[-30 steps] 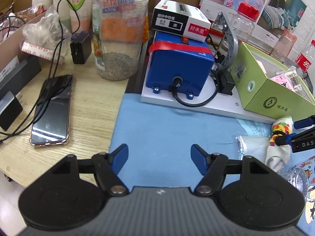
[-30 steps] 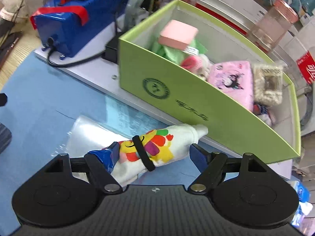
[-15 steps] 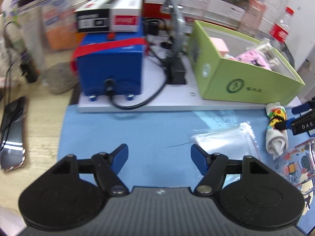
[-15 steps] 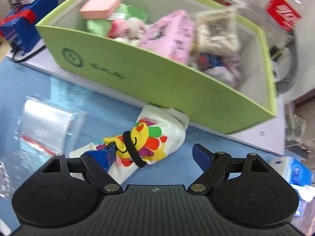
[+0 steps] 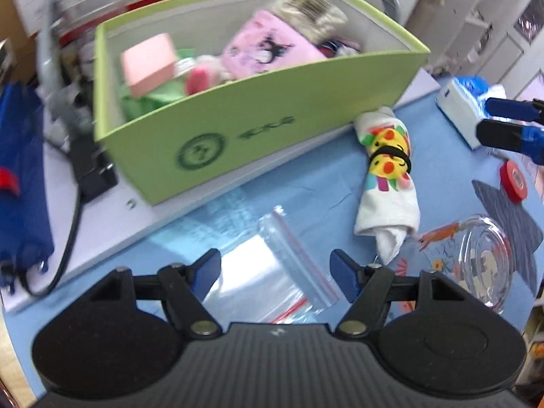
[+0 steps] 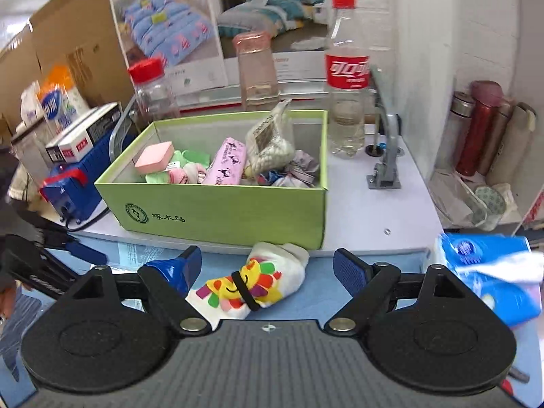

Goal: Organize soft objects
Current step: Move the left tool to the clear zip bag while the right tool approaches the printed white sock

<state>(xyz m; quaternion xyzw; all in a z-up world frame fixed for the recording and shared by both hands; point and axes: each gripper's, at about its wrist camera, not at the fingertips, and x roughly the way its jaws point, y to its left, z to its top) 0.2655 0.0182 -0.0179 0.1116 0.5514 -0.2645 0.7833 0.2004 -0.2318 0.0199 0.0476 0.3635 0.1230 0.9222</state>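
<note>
Rolled socks (image 6: 253,284), white with a bright flower print and a black band around the middle, lie on the blue mat (image 5: 306,183) just in front of the green box (image 6: 217,209), one end touching its base board. Your right gripper (image 6: 261,270) has let them go: a second ago the left pad pressed the roll's side, and now both blue pads stand spread wide, the roll lying loose between them and nearer the left one. In the left wrist view the same roll (image 5: 389,176) sits free on the mat with your right gripper's tips (image 5: 510,125) well off to its right, over by the blue tissue pack (image 6: 489,282). Your left gripper (image 5: 275,272) has swung across from the phone and blue case side of the desk; its fingers are held apart as before, empty, above a clear zip bag (image 5: 282,261) with a red seal strip. Inside the green box you can see a pink sponge block (image 6: 154,158), green cloth, a pink printed pouch (image 6: 226,165) and a netted bag of pale beads (image 6: 270,142). A glass dish (image 5: 482,258) rests on the mat right of the zip bag, and a red-capped cola bottle (image 6: 346,78) stands behind the box.
</note>
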